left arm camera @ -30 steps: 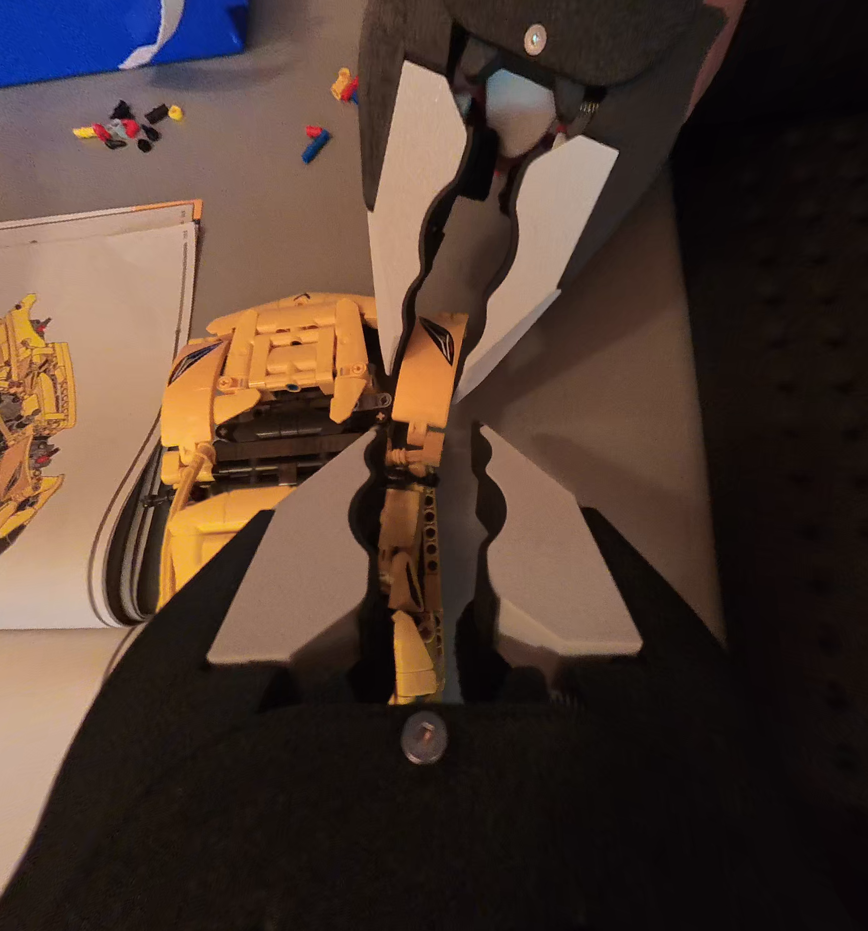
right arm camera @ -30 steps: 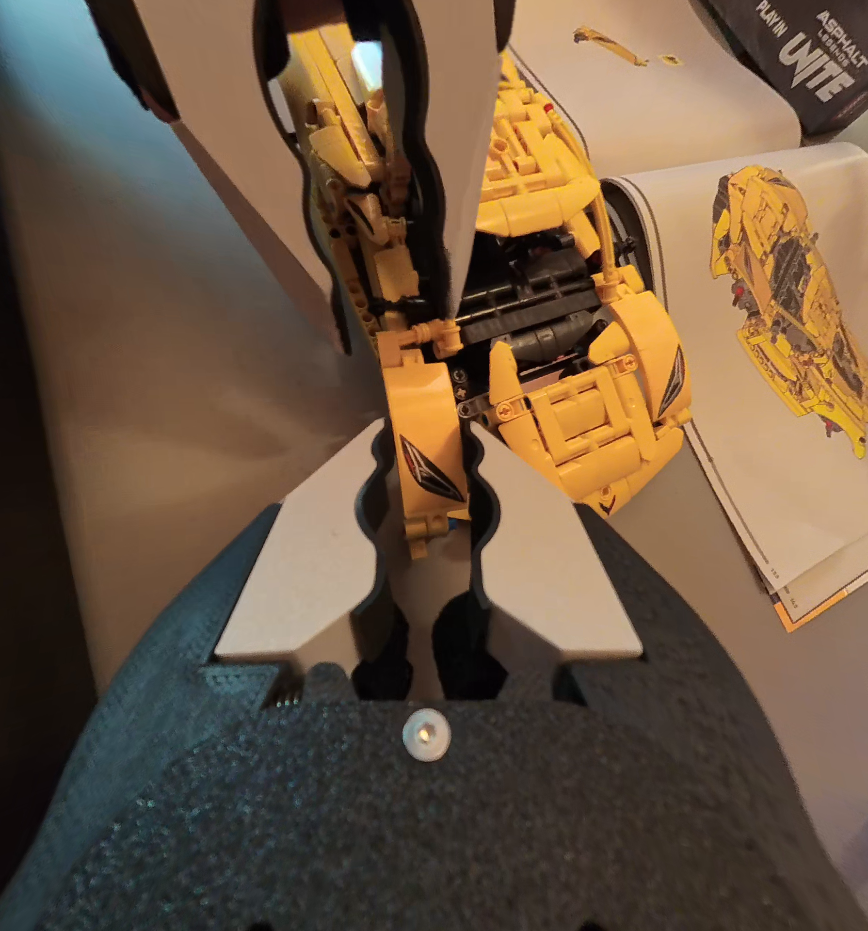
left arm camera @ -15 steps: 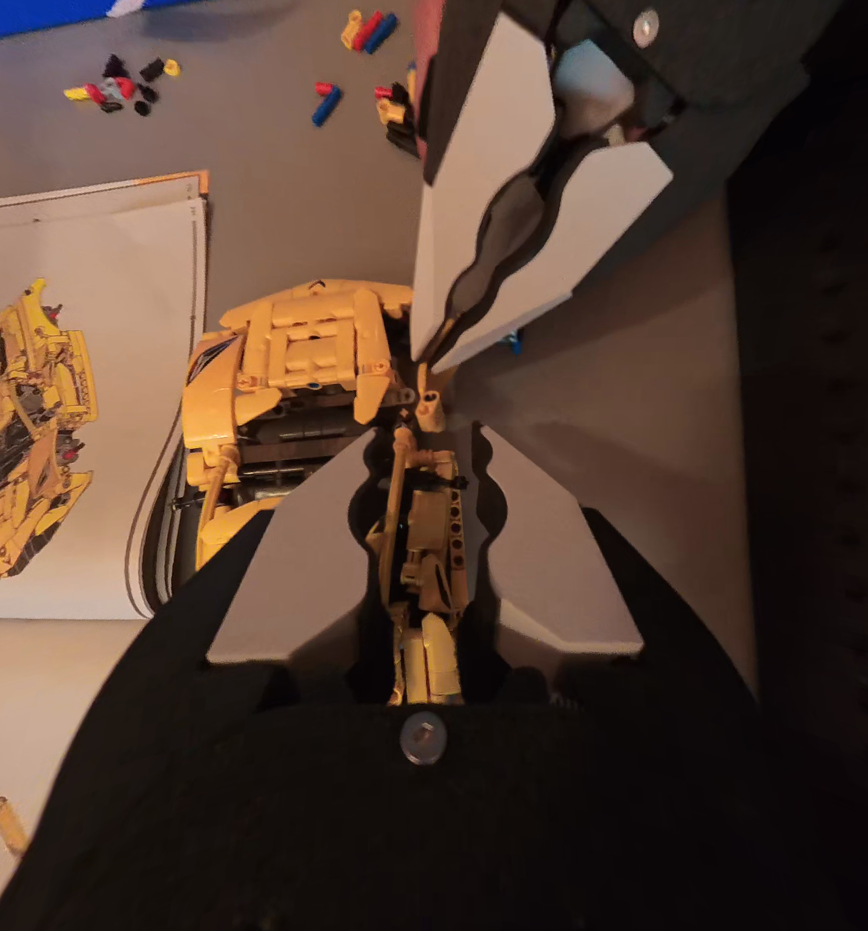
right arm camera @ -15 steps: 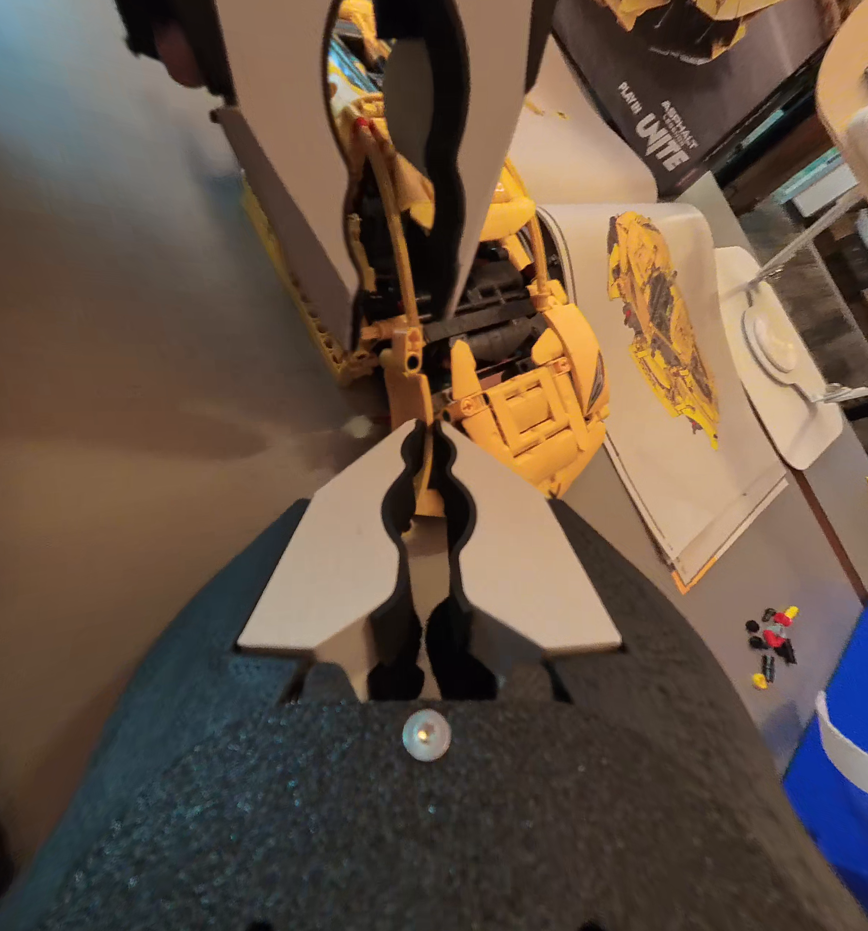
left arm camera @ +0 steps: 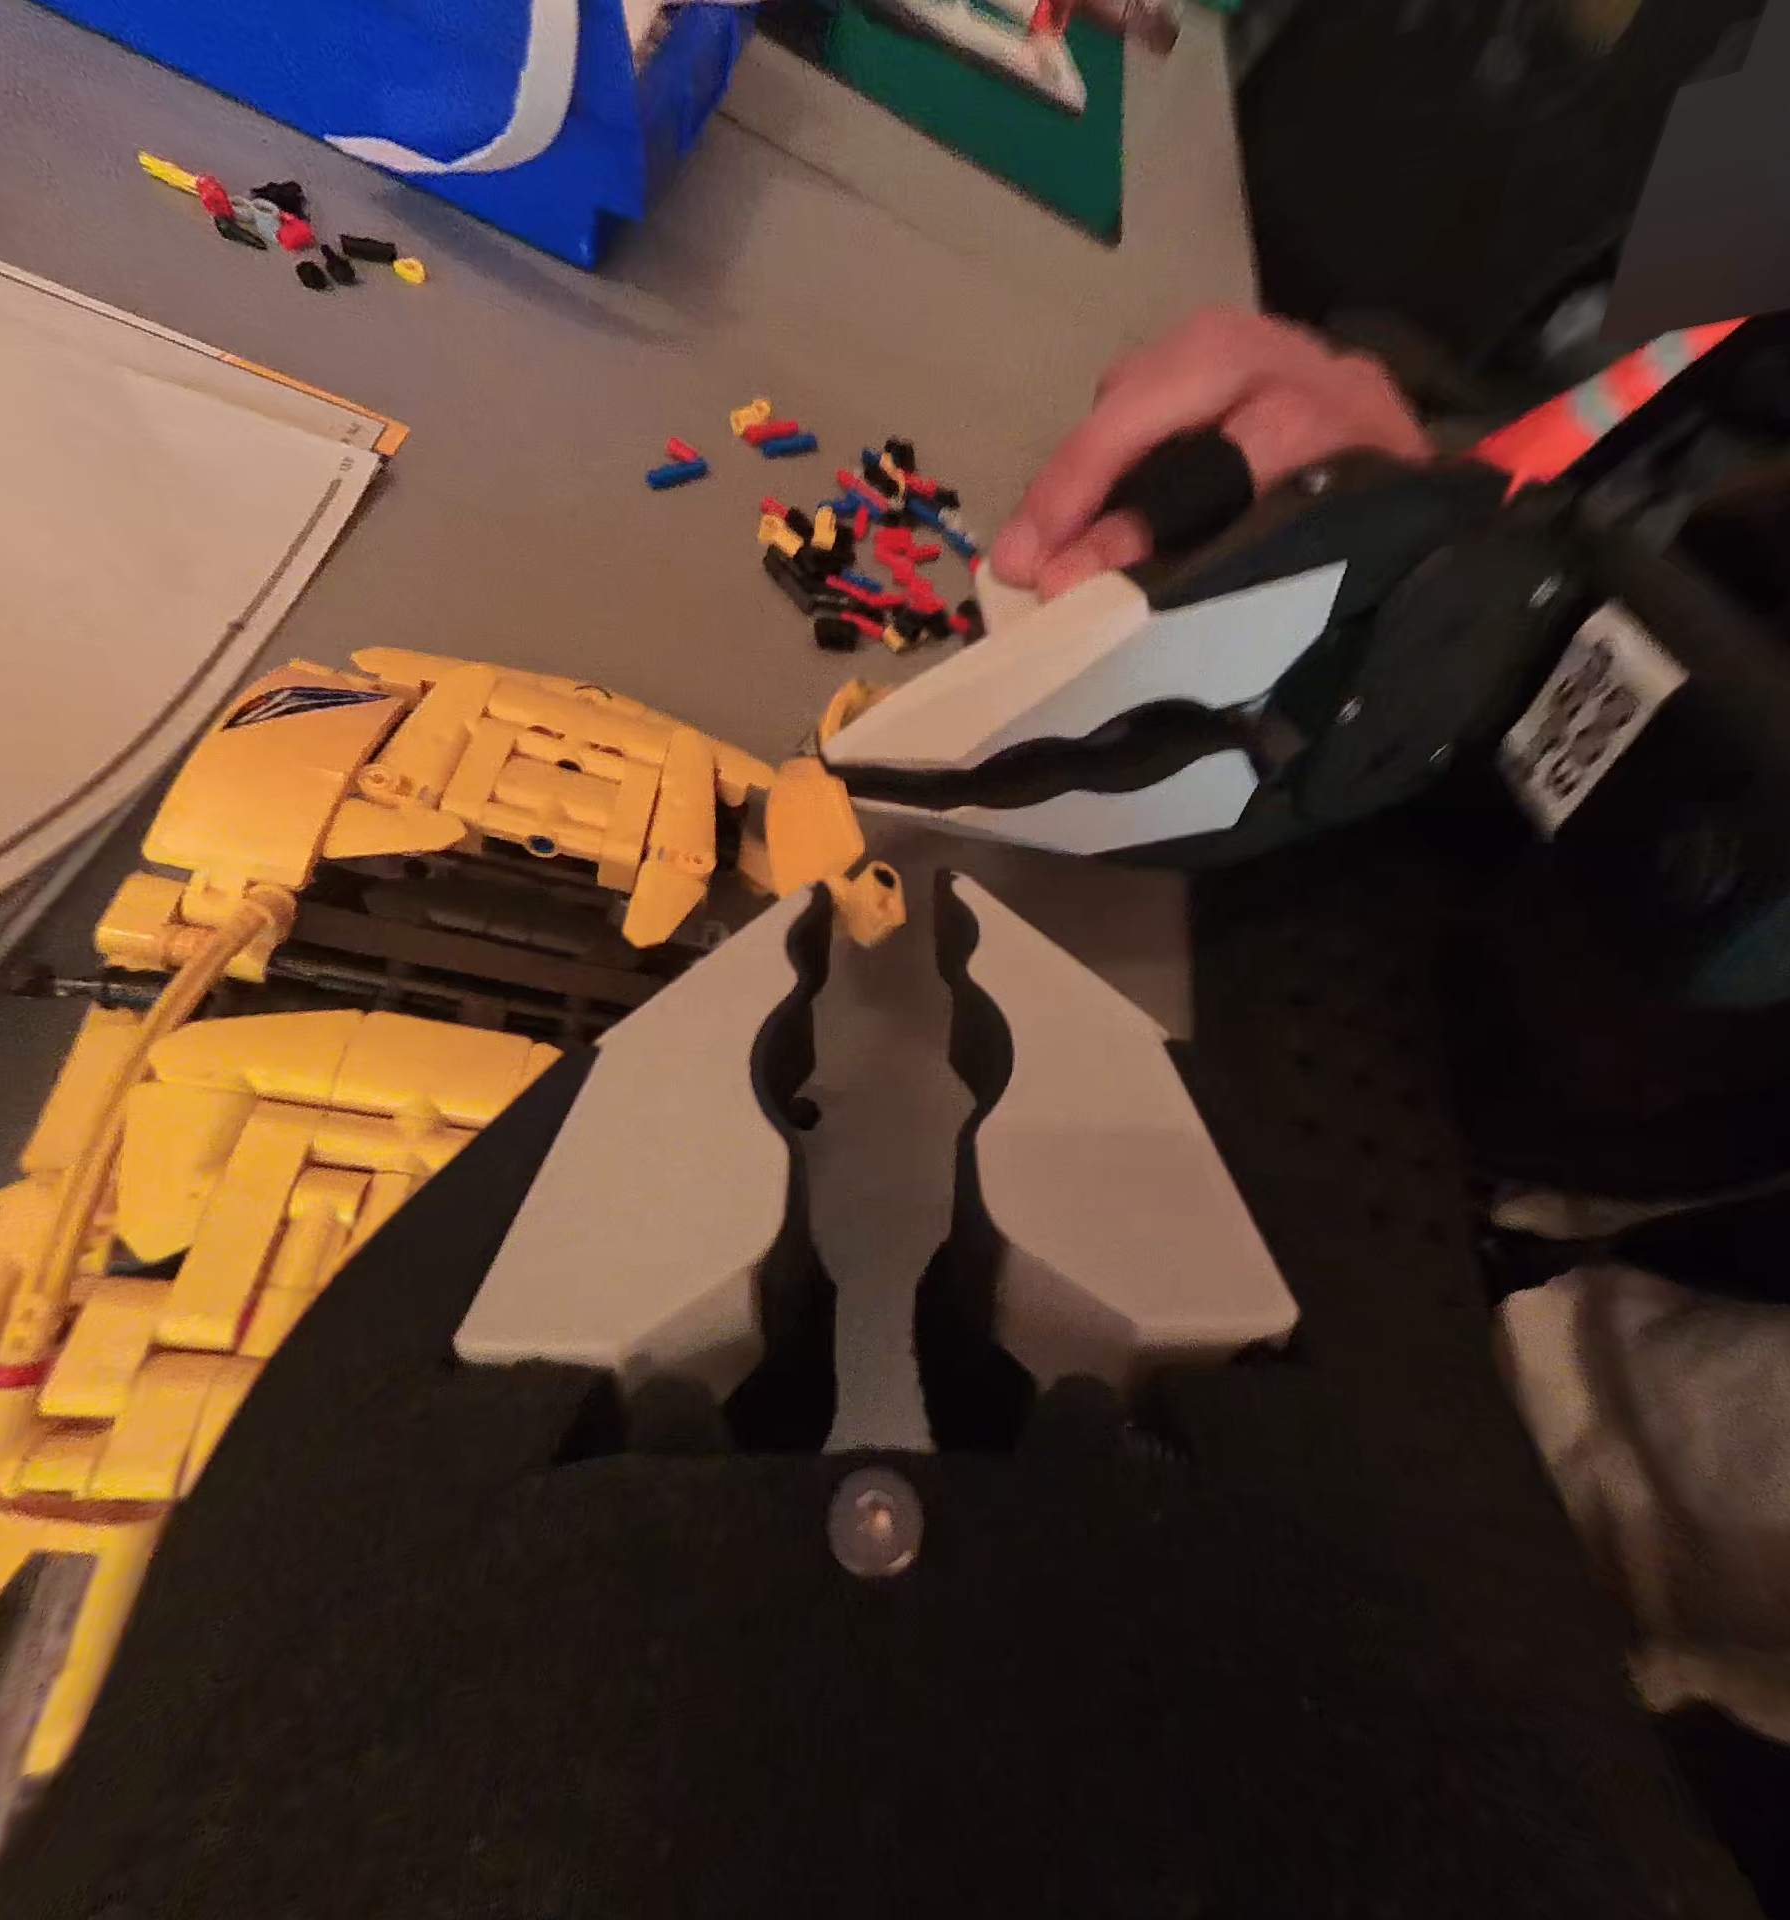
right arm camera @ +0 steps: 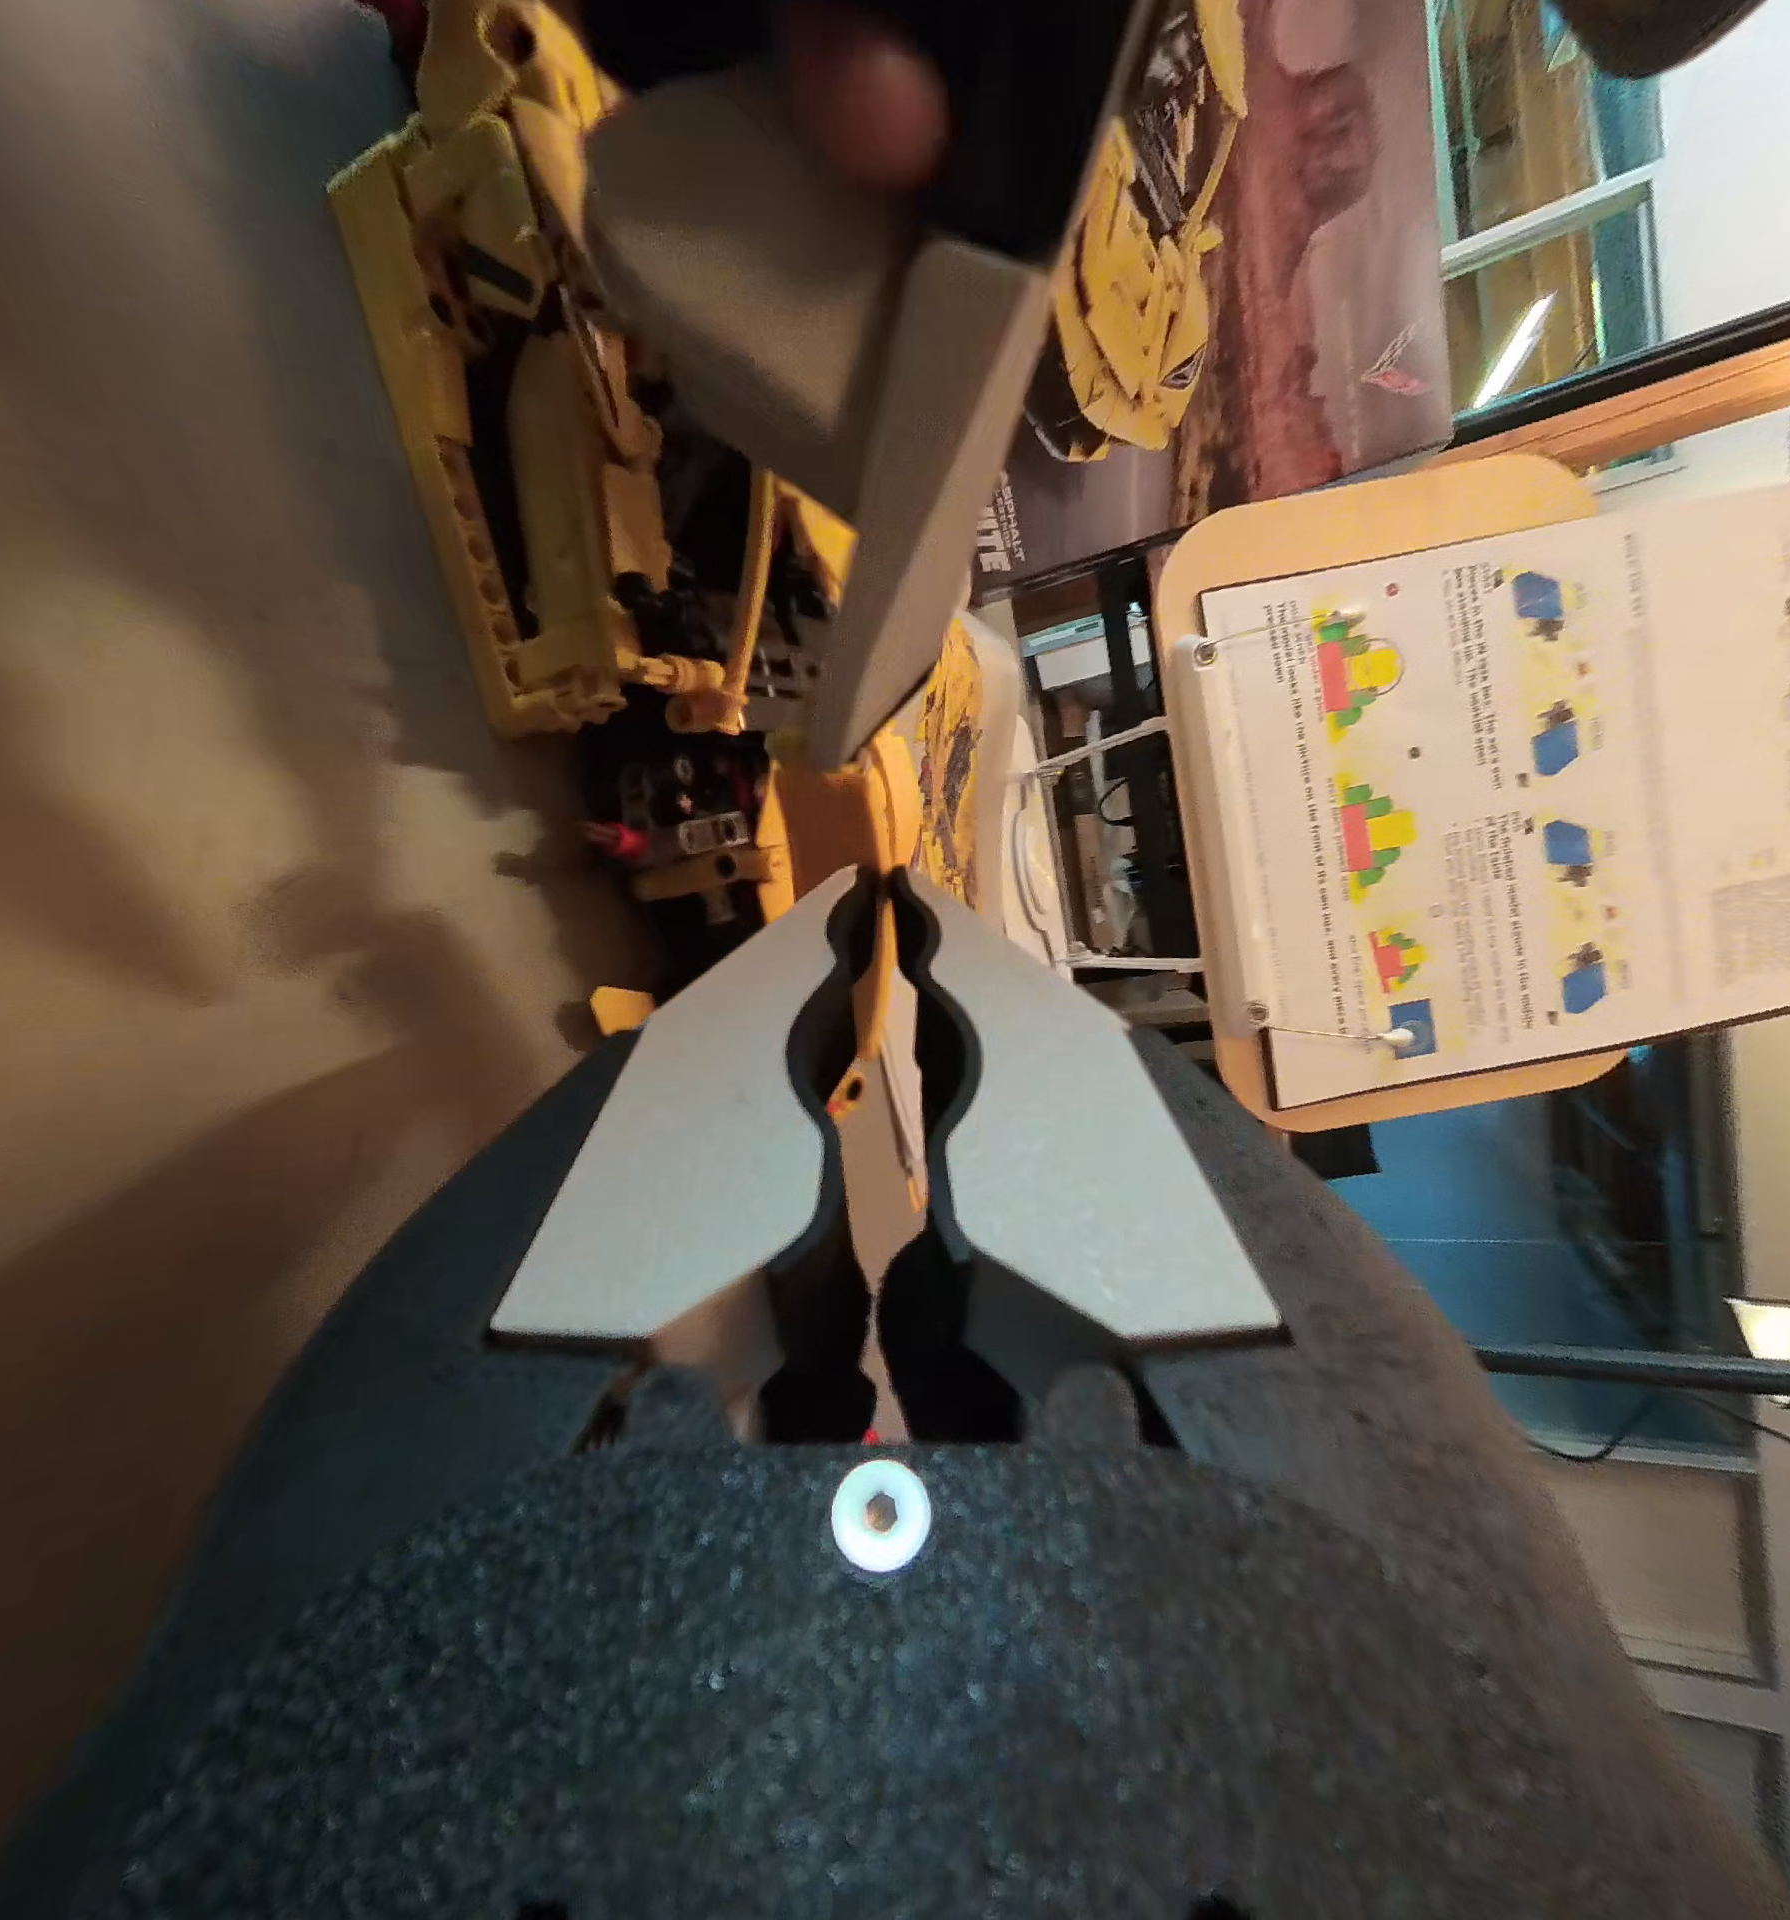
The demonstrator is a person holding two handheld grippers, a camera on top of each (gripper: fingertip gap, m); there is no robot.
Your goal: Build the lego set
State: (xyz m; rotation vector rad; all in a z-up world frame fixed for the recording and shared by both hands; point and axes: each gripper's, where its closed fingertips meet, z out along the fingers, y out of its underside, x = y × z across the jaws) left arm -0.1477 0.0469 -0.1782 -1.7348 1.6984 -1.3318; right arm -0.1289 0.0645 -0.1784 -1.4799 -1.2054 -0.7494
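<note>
Two grippers: both meet at one corner of a yellow lego car (left arm camera: 371,935) lying on a grey table (left arm camera: 558,343).
Left gripper (left arm camera: 878,894): jaws apart, nothing between them; a small yellow connector (left arm camera: 870,899) on the car's corner sits just at the gap between the tips.
Right gripper (left arm camera: 839,764): comes in from the right in the left wrist view, jaws nearly together and clamped on a thin yellow panel (left arm camera: 813,821) at the car's corner.
Right wrist view: the same panel (right arm camera: 875,977) runs edge-on between the closed tips, with the car's dark inner frame (right arm camera: 683,810) just beyond.
Car position: left of and partly under the left gripper's body, stretching toward the lower left edge of the view.
Hand (left arm camera: 1182,436): a person's hand grips the right gripper from behind, above the table.
Instruction booklet (left arm camera: 91,520): lies open just left of the car, its edge touching or nearly touching it; which one is unclear.
Loose pieces: one pile of red, blue, black and yellow parts (left arm camera: 870,551) lies near the right gripper's tips; a smaller cluster (left arm camera: 278,223) lies farther back.
Blue box (left arm camera: 434,94): at the far edge, well apart from the car.
Open room: bare table between the booklet and the pile; the table's dark right edge (left arm camera: 1286,1091) runs close beside the left gripper.
</note>
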